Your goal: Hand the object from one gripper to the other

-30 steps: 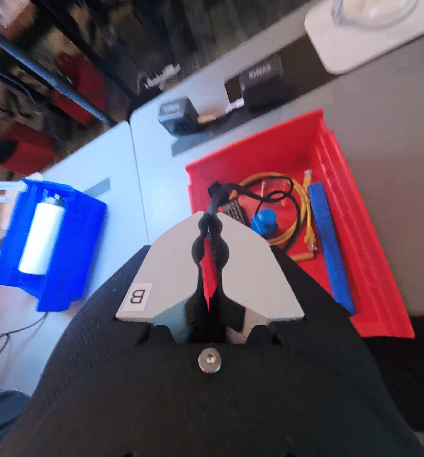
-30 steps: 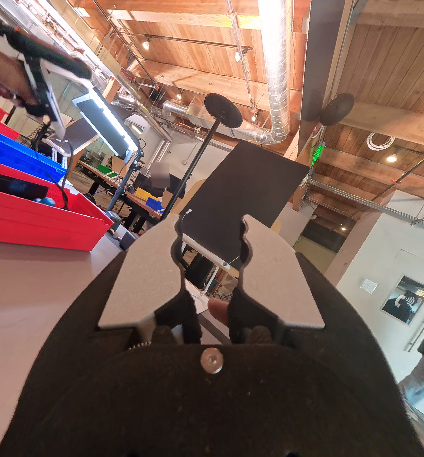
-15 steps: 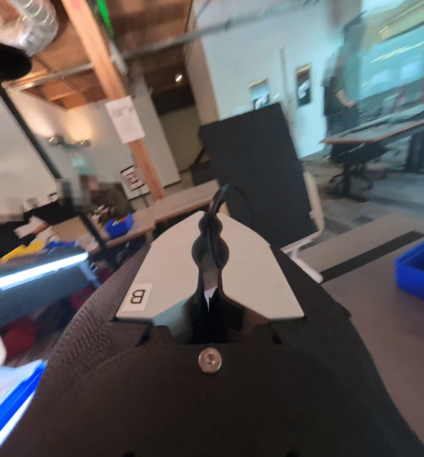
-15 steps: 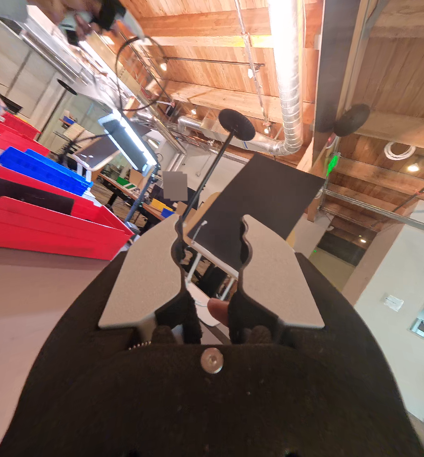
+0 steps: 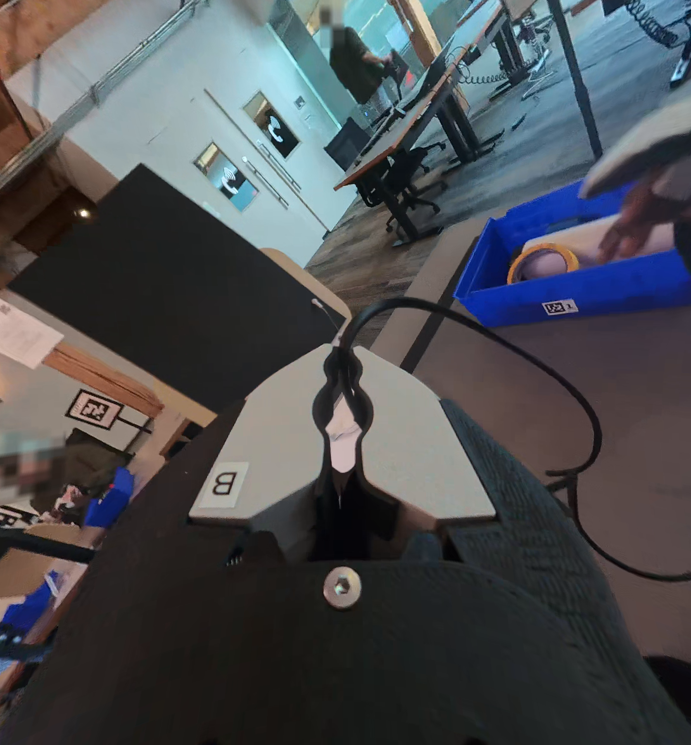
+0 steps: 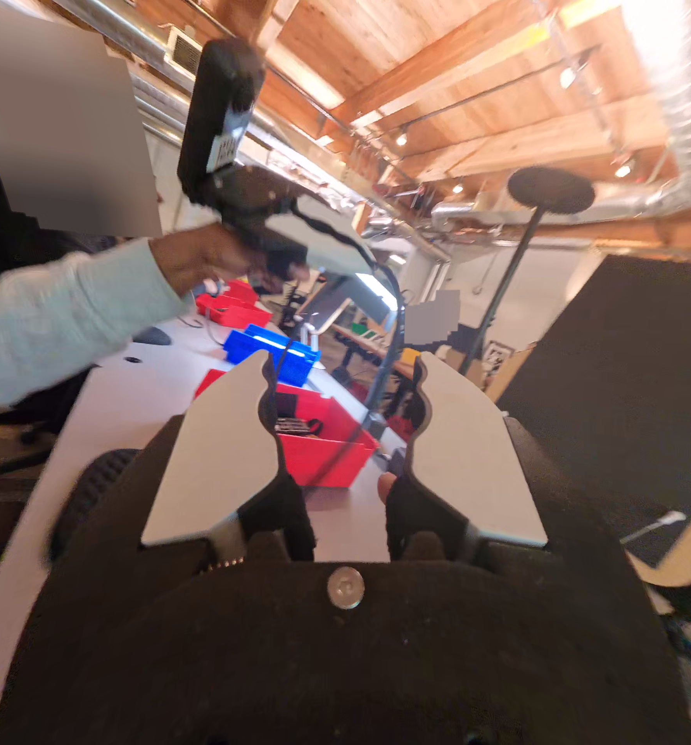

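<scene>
My left gripper [image 5: 342, 354] is shut on a black cable [image 5: 537, 371]. The cable loops out of the tips, arcs right over the grey table [image 5: 638, 403] and runs off the right edge. In the right wrist view a hand holds the left gripper [image 6: 360, 258] up in the air at upper left, and the cable [image 6: 392, 322] hangs down from its tips. My right gripper [image 6: 344, 363] is open and empty, and the hanging cable shows in the gap between its fingers, farther off. The right gripper shows blurred at the upper right of the left wrist view [image 5: 658, 161].
A red bin [image 6: 327, 451] holding dark items stands on the table ahead of the right gripper, with a blue bin [image 6: 271, 354] behind it. Another blue bin [image 5: 577, 290] holds a tape roll [image 5: 541, 262]. A person's sleeve [image 6: 54, 314] crosses the left side. A black panel [image 5: 154, 282] stands beyond the table. The gap from one gripper's tips to the other's is roughly 15 cm.
The left gripper has lifted the cable out of the red bin and swung up and round to the right. The right gripper has turned left and down to face it.
</scene>
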`<state>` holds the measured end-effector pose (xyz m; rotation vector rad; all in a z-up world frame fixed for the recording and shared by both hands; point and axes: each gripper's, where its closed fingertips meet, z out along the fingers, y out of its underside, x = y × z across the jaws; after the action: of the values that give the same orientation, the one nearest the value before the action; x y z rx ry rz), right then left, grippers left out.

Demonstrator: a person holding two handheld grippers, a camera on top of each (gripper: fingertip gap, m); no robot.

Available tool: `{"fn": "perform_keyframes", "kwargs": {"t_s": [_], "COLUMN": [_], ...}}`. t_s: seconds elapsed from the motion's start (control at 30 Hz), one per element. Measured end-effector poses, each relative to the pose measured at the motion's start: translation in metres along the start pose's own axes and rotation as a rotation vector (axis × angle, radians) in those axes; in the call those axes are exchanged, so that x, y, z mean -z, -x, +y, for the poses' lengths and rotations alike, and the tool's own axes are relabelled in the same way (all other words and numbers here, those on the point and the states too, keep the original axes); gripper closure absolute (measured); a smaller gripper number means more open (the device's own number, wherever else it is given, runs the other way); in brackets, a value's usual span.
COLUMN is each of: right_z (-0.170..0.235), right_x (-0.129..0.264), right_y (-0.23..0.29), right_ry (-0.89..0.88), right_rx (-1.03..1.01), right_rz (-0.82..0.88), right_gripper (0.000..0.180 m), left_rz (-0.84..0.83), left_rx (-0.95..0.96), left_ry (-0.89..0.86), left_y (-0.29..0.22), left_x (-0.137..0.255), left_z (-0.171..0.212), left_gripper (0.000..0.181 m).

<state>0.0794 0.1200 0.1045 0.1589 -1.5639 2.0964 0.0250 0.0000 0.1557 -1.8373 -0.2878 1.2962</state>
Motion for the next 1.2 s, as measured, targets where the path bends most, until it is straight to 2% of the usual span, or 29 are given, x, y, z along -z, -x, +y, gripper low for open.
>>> {"fn": "perform_keyframes", "kwargs": {"t_s": [0.13,0.23,0.33,0.4,0.47,0.57,0.63,0.73,0.83,0.93,1.0,1.07,1.13,1.2], "right_z": [0.0,0.001,0.013,0.035,0.061,0.086,0.092,0.089,0.082,0.084,0.082,0.083,0.081,0.072], "right_x": [-0.018,-0.01,-0.002,-0.005,-0.014,-0.027,-0.029,-0.029,-0.025,-0.028,-0.028,-0.03,-0.032,-0.033], "right_y": [-0.007,-0.004,0.029,0.049,0.061,0.045,0.02,-0.006,-0.023,-0.031,-0.034,-0.032,-0.028,-0.02], "right_ry": [0.067,0.054,-0.005,-0.041,-0.071,-0.192,-0.287,-0.346,-0.357,-0.29,-0.282,-0.227,-0.157,-0.101], "right_rx": [-0.06,-0.14,-0.564,-0.879,-1.167,-1.606,-1.74,-1.726,-1.692,-1.666,-1.662,-1.614,-1.513,-1.355], "right_rz": [-0.022,-0.01,-0.136,-0.178,-0.192,-0.19,-0.183,-0.138,-0.102,-0.087,-0.103,-0.105,-0.113,-0.173], "right_gripper": [0.117,0.133,0.129,0.099,0.084,0.075,0.075,0.077,0.094,0.11,0.133,0.169,0.176,0.177], "left_rz": [-0.06,-0.16,-0.211,-0.239,-0.251,-0.282,-0.294,-0.317,-0.318,-0.283,-0.274,-0.244,-0.119,0.099], "left_rx": [0.009,0.079,0.184,0.242,0.263,0.242,0.216,0.17,0.126,0.063,-0.01,-0.063,-0.085,0.006], "left_ry": [0.0,0.036,0.003,-0.045,-0.097,-0.162,-0.185,-0.219,-0.24,-0.299,-0.26,-0.206,-0.216,-0.242], "left_y": [-0.028,-0.024,-0.024,-0.026,-0.033,-0.046,-0.057,-0.074,-0.096,-0.13,-0.151,-0.172,-0.203,-0.233], "left_x": [-0.016,-0.02,-0.019,-0.014,-0.008,0.006,0.016,0.029,0.037,0.041,0.038,0.032,0.025,0.023], "left_z": [0.016,0.033,0.039,0.036,0.031,0.024,0.024,0.031,0.047,0.054,0.064,0.076,0.08,0.082], "left_gripper": [0.177,0.177,0.177,0.177,0.177,0.177,0.177,0.177,0.177,0.178,0.177,0.177,0.175,0.16]}}
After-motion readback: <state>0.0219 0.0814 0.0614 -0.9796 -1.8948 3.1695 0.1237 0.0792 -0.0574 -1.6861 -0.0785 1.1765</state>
